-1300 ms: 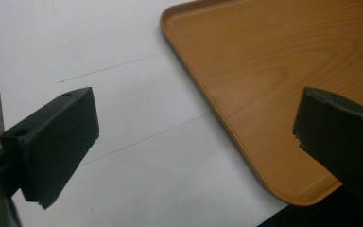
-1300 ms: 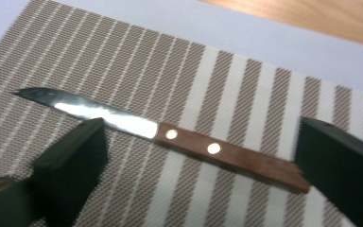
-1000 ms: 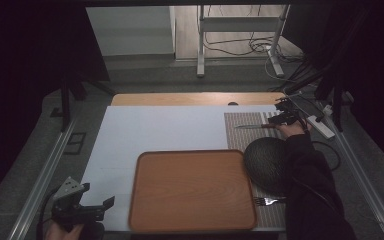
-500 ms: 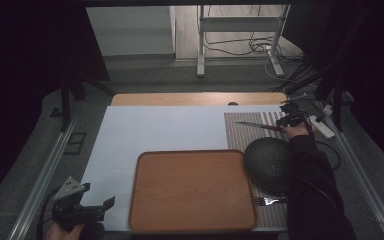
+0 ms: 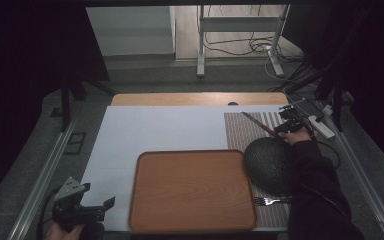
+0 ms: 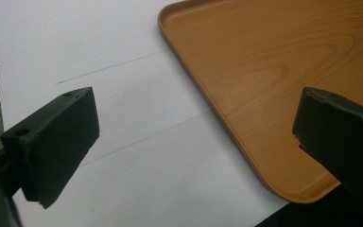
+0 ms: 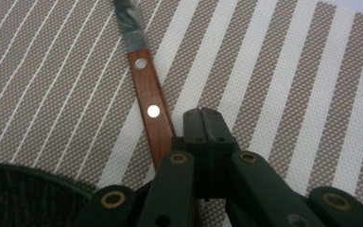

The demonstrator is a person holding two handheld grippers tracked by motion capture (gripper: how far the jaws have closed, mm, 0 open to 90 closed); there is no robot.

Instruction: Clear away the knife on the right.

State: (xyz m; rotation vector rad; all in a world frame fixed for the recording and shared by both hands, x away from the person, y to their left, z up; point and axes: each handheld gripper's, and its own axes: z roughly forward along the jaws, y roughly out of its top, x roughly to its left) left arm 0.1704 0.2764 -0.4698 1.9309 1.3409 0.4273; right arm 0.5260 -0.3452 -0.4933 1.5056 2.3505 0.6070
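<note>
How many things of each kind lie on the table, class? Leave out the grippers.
Tray: 1
Placemat: 1
Dark round dish: 1
Knife: 1
Fork: 1
Total: 5

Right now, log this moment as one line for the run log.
left gripper: open, above white table cover beside wooden tray | right gripper: shut on knife handle over striped placemat | fork: on placemat
</note>
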